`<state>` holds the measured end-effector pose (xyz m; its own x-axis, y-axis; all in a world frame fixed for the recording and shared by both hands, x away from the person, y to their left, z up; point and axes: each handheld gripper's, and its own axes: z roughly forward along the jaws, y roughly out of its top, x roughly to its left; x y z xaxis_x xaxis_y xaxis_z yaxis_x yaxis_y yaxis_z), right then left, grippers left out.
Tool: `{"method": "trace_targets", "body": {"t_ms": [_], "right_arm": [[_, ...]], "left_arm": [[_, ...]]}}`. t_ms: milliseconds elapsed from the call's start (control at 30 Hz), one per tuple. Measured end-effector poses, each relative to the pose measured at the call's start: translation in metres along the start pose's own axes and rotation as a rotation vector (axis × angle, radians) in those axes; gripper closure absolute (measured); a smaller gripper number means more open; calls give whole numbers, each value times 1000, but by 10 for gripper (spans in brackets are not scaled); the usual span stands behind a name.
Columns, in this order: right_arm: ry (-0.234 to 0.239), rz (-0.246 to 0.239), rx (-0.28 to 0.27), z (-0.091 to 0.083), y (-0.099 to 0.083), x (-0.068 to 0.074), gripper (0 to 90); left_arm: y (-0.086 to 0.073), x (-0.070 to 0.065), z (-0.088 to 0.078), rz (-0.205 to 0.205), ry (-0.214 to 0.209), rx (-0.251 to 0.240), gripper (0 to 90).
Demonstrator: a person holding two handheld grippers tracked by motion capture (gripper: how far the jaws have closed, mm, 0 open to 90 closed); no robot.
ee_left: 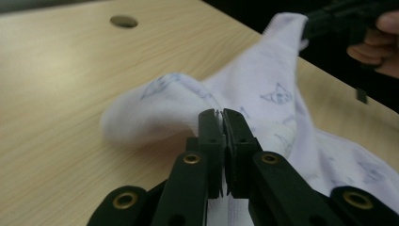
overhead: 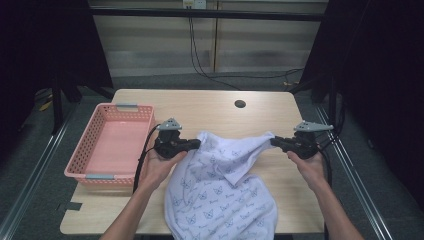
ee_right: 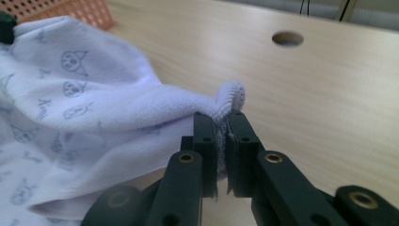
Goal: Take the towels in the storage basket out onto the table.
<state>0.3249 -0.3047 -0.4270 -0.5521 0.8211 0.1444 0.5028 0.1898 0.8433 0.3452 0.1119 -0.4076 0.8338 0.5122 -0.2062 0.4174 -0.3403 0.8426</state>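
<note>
One white printed towel (overhead: pixel 220 185) lies at lower centre; one pink basket (overhead: pixel 107 145) sits at left. Two grippers (one per hand): the left gripper (overhead: pixel 196 144) and the right gripper (overhead: pixel 274 141). One round hole (overhead: pixel 240 104) marks the table (overhead: pixel 210 107).

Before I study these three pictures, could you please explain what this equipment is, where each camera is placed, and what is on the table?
No robot arm is here: a person holds a hand tool with two black jaws in each hand. The high view looks down on the wooden table from above the person's side. The other two pictures come from small cameras that ride on the tools and look along their jaws.

On the table lies a white towel with small printed cat faces, and beside it, at the left, a pink basket.

The left gripper is shut on one edge of the towel, and the right gripper is shut on a hemmed corner. Between them the cloth is lifted a little; the rest hangs over the near table edge.
</note>
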Motion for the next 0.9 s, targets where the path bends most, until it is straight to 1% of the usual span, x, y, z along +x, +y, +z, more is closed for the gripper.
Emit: {"method": "trace_targets", "body": {"t_ms": [33,100,133,167,200,233,267,300,333,367,400,433,467,500,533,567,600,633,667,700,733,767,800,833,867,900], "right_arm": [[10,-4,-17,-6,4,3,842],[34,-20,-37,-16,8,12,842],[47,-27,-36,-20,7,17,842],[53,-36,-28,-23,4,22,842],[60,-47,-16,-24,-1,27,841],[72,-47,-6,-25,-7,31,842],[85,-33,14,-25,-15,35,842],[90,-39,42,-24,-23,39,842],[90,-45,70,-23,-32,43,841],[98,-50,97,-22,-41,47,841],[100,-54,125,-21,-50,50,840],[98,-61,153,-20,-57,53,838],[94,-60,177,-20,-63,55,837],[91,-62,196,-20,-68,55,835],[84,-61,206,-21,-72,55,833],[88,-58,208,-22,-75,53,830],[80,-55,209,-23,-77,51,826],[80,-55,209,-23,-77,51,826],[77,-28,195,-25,-78,45,826],[77,-28,195,-25,-78,45,826],[69,-26,184,-24,-76,41,821],[69,-26,184,-24,-76,41,821],[69,-15,177,-22,-75,39,814],[68,-16,173,-20,-74,39,812],[70,-17,175,-19,-73,39,809],[68,-15,177,-18,-72,39,809]], "left_arm": [[0,-9,-9,22,-12,-6,870],[-6,-28,-23,50,-9,4,869],[-12,-37,-27,71,-25,17,868],[-20,-46,-29,83,-22,33,868],[-28,-53,-31,83,-29,46,867],[-28,-53,-31,83,-29,46,867],[-48,-65,-27,63,-64,90,866],[-59,-70,-24,59,-76,123,865],[-69,-74,-19,51,-104,157,862],[-79,-78,-15,48,-113,177,859],[-87,-82,-12,49,-131,200,853],[-94,-84,-9,45,-158,219,834],[-100,-86,-6,39,-176,227,798],[-102,-85,-6,30,-189,236,742],[-102,-83,-7,20,-198,222,704],[-102,-83,-7,20,-198,222,686],[-94,-73,-16,-11,-193,152,661],[-94,-73,-16,-11,-193,152,647],[-87,-56,-23,-57,-175,69,657],[-87,-56,-23,-57,-175,69,666],[-82,-38,-23,-89,-127,33,682],[-82,-38,-23,-89,-127,33,690],[-79,-18,-13,-138,-75,52,685],[-79,-18,-13,-138,-75,52,668],[-78,-3,2,-171,-50,84,626],[-78,3,10,-176,-25,105,574]]}}
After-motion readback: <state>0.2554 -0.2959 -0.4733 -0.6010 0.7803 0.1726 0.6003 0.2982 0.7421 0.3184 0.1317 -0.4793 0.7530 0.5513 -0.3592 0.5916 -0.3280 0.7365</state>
